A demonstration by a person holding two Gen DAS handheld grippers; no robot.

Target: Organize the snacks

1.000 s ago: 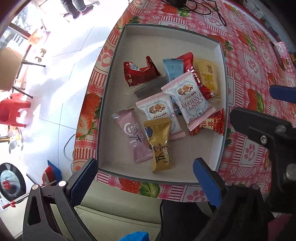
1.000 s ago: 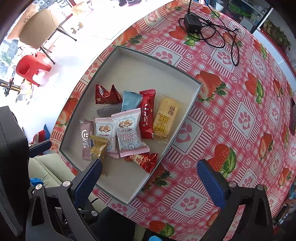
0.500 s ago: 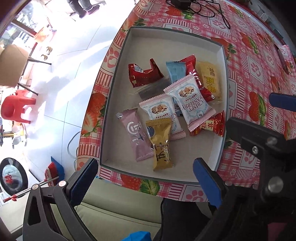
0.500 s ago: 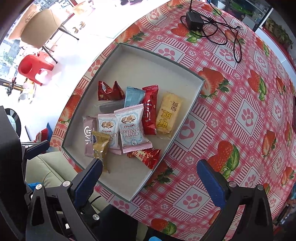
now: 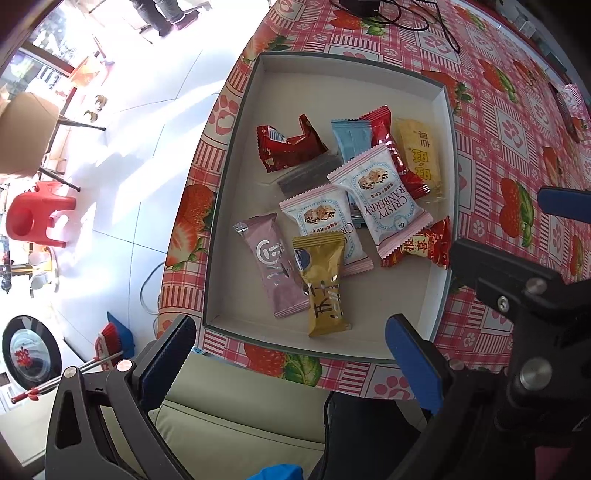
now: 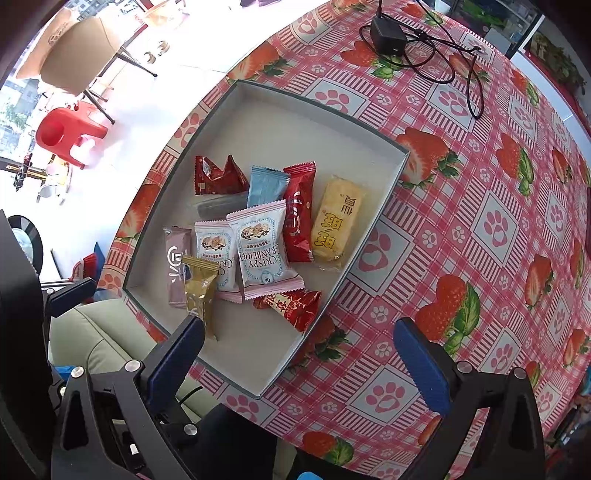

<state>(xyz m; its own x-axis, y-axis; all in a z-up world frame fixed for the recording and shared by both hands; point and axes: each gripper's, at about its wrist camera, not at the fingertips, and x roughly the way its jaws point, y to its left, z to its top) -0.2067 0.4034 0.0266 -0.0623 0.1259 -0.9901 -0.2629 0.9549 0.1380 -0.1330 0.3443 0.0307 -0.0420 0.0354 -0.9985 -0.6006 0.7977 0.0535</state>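
Observation:
A shallow grey box [image 5: 229,158] [image 6: 384,195] lies on the strawberry tablecloth and holds several snack packets. Among them are a gold packet [image 5: 325,280] [image 6: 199,291], a mauve bar [image 5: 273,266], two white cranberry packets [image 5: 384,199] [image 6: 258,247], a yellow cake [image 5: 421,155] [image 6: 336,221], a blue packet [image 6: 266,184] and red packets [image 5: 288,147] [image 6: 299,214]. My left gripper [image 5: 291,354] hovers open above the box's near edge, holding nothing. Open and empty too, my right gripper [image 6: 299,358] hangs over the box's near right corner. The right gripper's body shows at the right of the left wrist view.
A black adapter with coiled cable [image 6: 388,33] lies on the table [image 6: 480,229] beyond the box. A pale green cushion [image 5: 236,406] sits below the table edge. On the sunlit floor at left stand a red stool [image 5: 37,218] and a tan chair [image 6: 77,55].
Both grippers have drawn back and up a little, so the box and packets sit slightly farther away in both views. Nothing in the box has moved.

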